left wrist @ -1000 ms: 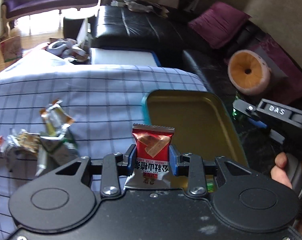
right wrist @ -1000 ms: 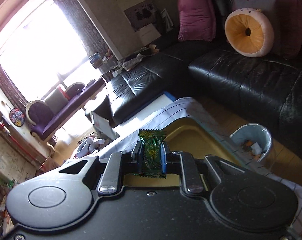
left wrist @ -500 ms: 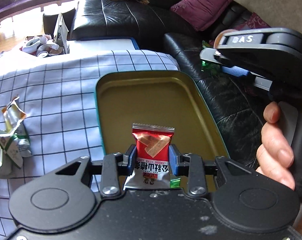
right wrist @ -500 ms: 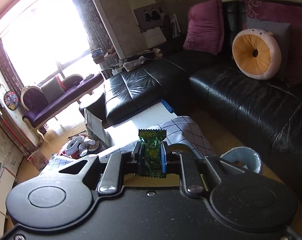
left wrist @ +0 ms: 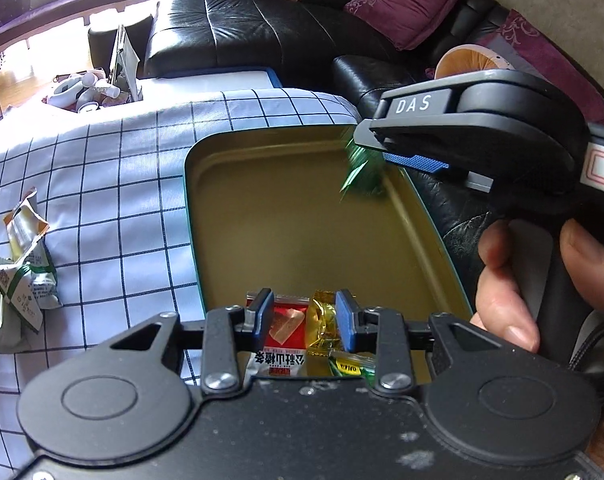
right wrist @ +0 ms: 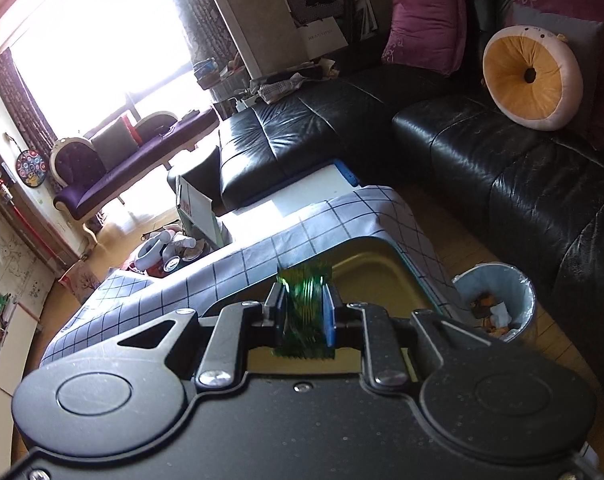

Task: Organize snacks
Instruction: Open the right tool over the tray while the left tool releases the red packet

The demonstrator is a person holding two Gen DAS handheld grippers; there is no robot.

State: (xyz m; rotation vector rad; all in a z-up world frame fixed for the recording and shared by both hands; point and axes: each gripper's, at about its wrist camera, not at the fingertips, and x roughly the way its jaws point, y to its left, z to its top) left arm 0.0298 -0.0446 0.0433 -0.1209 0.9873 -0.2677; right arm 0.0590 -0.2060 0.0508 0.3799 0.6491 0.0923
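Both claws over the tin tray, snacks going in.

Left side of the worktop (left wrist: 114, 208), on the checked cloth: loose snack packets (left wrist: 22, 272), well apart from the tray (left wrist: 294, 208). The left claw (left wrist: 303, 318) is over the tray's near end, jaws closing to a narrow gap. The red packet (left wrist: 280, 332) lies below the pads, its edge showing past the left pad, so it isn't pinched; a gold candy (left wrist: 322, 324) is beside it. The right claw (right wrist: 304, 300) is over the far right corner, jaws opening, with the green candy (right wrist: 307, 312) a loose blur between the pads.
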